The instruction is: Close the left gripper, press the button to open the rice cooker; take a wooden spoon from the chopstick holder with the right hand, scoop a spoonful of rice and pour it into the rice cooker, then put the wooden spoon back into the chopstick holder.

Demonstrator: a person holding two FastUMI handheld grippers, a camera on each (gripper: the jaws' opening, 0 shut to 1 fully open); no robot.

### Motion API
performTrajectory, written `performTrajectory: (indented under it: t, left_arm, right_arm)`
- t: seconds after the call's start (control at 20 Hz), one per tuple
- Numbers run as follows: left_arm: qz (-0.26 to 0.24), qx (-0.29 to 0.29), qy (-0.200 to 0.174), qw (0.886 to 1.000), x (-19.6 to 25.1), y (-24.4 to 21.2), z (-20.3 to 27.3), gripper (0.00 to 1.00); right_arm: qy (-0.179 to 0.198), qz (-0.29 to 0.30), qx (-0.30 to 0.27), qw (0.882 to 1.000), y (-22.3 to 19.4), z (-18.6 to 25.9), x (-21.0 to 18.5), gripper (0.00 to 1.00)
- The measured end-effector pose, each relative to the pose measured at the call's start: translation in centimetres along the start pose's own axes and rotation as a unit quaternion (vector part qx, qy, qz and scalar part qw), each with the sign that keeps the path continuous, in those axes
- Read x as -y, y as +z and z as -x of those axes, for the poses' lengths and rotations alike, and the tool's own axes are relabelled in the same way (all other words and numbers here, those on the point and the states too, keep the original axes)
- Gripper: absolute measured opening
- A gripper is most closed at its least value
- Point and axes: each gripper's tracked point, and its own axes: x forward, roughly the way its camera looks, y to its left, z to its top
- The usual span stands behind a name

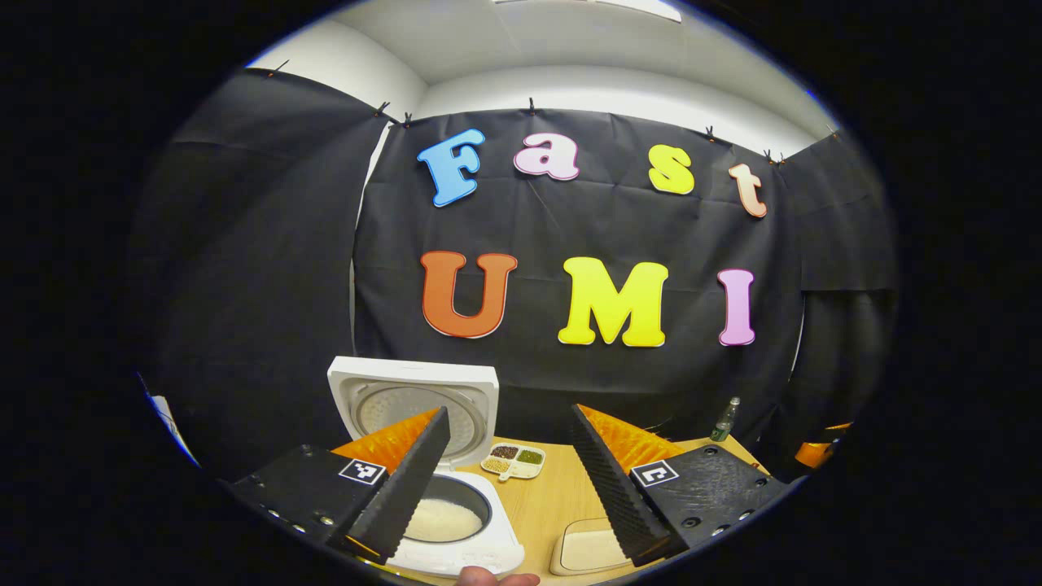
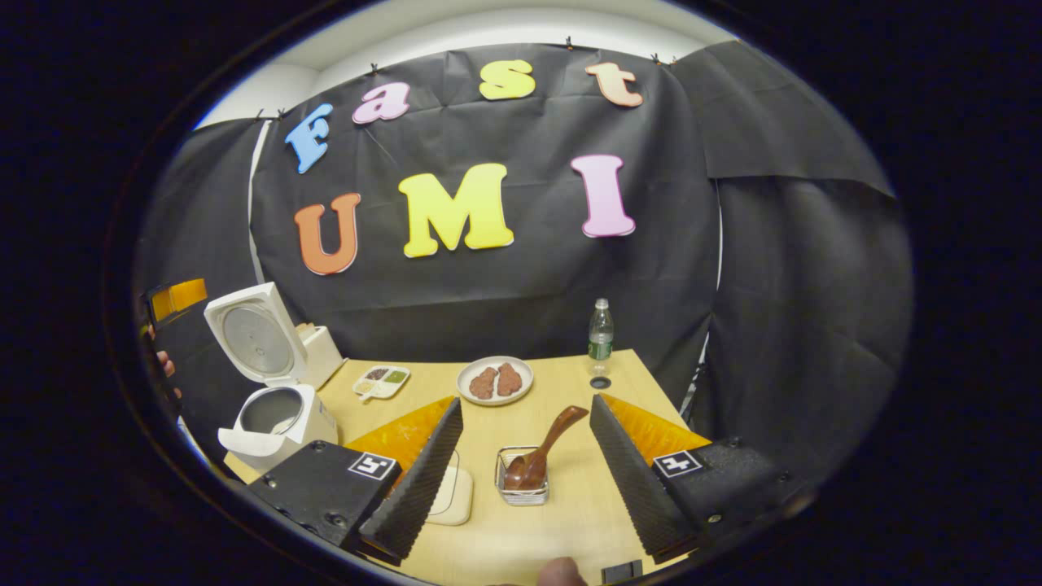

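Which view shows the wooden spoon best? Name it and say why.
The right gripper view: the wooden spoon stands in full in its holder ahead of the open fingers. The left gripper view looks at the rice cooker instead.

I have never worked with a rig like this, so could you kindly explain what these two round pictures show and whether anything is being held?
No robot arm here: a person holds a two-finger gripper in each hand, each carrying a fisheye camera that looks along its fingers. The left gripper view shows the left gripper, open and holding nothing, above the rice cooker, whose lid stands up with rice inside. The right gripper view shows the right gripper, also open, in front of the chopstick holder, where the wooden spoon leans. The wooden table also carries a divided snack dish, a plate of food and a water bottle.
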Motion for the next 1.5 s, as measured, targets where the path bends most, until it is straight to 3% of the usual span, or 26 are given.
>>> performTrajectory:
  t: [0.25, 0.4, 0.45, 0.75, 0.95, 1.0, 1.1, 1.25, 1.5]
  left_arm:
    - [0.028, -0.04, -0.026, 0.998, 4.1, -1.4, 0.2, 0.94]
    - [0.013, -0.038, -0.029, 0.999, 5.7, -1.2, -1.8, 0.94]
    - [0.011, -0.041, -0.028, 0.999, 6.4, -1.5, -2.6, 0.94]
    - [0.007, -0.074, -0.023, 0.997, 10.1, -4.0, -6.7, 0.94]
    - [0.005, -0.091, -0.016, 0.996, 11.6, -5.4, -8.2, 0.94]
    - [0.004, -0.094, -0.015, 0.995, 11.8, -5.6, -8.4, 0.94]
    - [0.003, -0.098, -0.016, 0.995, 12.0, -5.8, -8.4, 0.94]
    - [0.003, -0.094, -0.021, 0.995, 11.6, -5.5, -8.0, 0.94]
    - [-0.004, -0.071, -0.026, 0.997, 8.6, -4.2, -5.8, 0.94]
  right_arm:
    - [0.009, -0.011, -0.049, 0.999, -3.5, -5.4, 2.2, 0.99]
    - [0.015, -0.041, -0.09, 0.995, -6.6, -8.6, 3.3, 0.97]
    - [0.019, -0.056, -0.103, 0.993, -7.7, -9.7, 3.5, 0.89]
    - [0.071, -0.089, -0.158, 0.981, -11.0, -15.3, 3.1, 0.76]
    - [0.091, -0.106, -0.169, 0.976, -11.7, -17.8, 2.6, 0.52]
    - [0.091, -0.109, -0.172, 0.975, -11.9, -18.2, 2.8, 0.53]
    - [0.092, -0.12, -0.175, 0.973, -12.1, -18.5, 2.7, 0.36]
    - [0.088, -0.126, -0.174, 0.973, -11.9, -17.9, 2.5, 0.21]
    - [0.057, -0.134, -0.161, 0.976, -11.4, -15.9, 2.2, 0.19]
